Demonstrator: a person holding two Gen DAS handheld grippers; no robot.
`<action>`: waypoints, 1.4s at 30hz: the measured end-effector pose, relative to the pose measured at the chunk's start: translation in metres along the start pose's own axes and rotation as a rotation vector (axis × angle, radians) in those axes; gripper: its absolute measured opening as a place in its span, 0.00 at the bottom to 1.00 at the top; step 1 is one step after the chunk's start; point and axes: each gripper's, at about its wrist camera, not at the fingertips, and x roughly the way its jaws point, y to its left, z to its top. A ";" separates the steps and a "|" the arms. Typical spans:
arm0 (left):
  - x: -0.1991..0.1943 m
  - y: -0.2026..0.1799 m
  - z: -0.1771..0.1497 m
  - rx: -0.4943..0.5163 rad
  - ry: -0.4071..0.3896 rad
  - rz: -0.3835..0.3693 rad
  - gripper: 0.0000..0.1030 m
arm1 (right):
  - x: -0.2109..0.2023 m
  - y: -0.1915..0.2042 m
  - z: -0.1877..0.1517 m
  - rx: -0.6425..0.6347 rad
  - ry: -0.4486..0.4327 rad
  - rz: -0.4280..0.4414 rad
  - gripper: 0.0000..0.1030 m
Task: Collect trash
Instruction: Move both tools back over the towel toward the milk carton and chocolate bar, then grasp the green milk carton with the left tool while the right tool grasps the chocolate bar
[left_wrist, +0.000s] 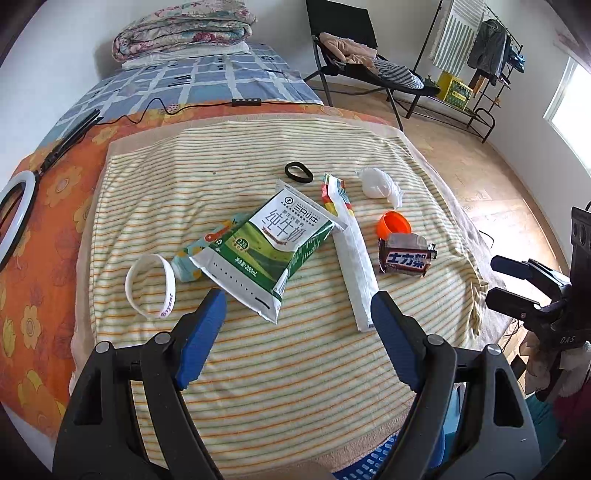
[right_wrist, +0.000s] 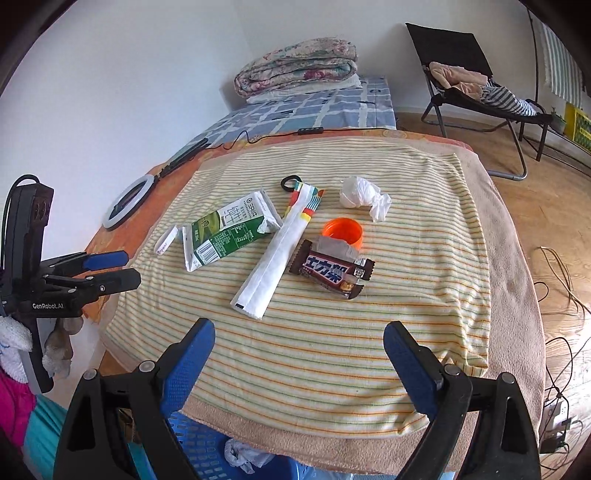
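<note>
Blue-padded L gripper (left_wrist: 297, 308) wide open, empty, over milk carton (left_wrist: 266, 247); R gripper (right_wrist: 299, 341) same, hovering.

Both cameras look forward and down over the near edge of the striped towel (left_wrist: 258, 387), toward the far wall. The left wrist view sits nearer the milk carton (left_wrist: 269, 247); the right wrist view hangs farther back toward the towel's right. Both views share the towel's middle, each catching the other gripper at its side.
</note>
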 end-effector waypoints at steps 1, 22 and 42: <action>0.007 0.004 0.009 -0.012 0.004 -0.004 0.80 | 0.003 -0.005 0.004 0.009 -0.002 0.006 0.91; 0.106 0.042 0.052 -0.150 0.152 -0.057 0.80 | 0.088 -0.062 0.061 0.110 0.083 0.122 0.69; 0.118 -0.003 0.030 0.062 0.192 0.161 0.80 | 0.118 -0.041 0.041 -0.011 0.227 0.146 0.55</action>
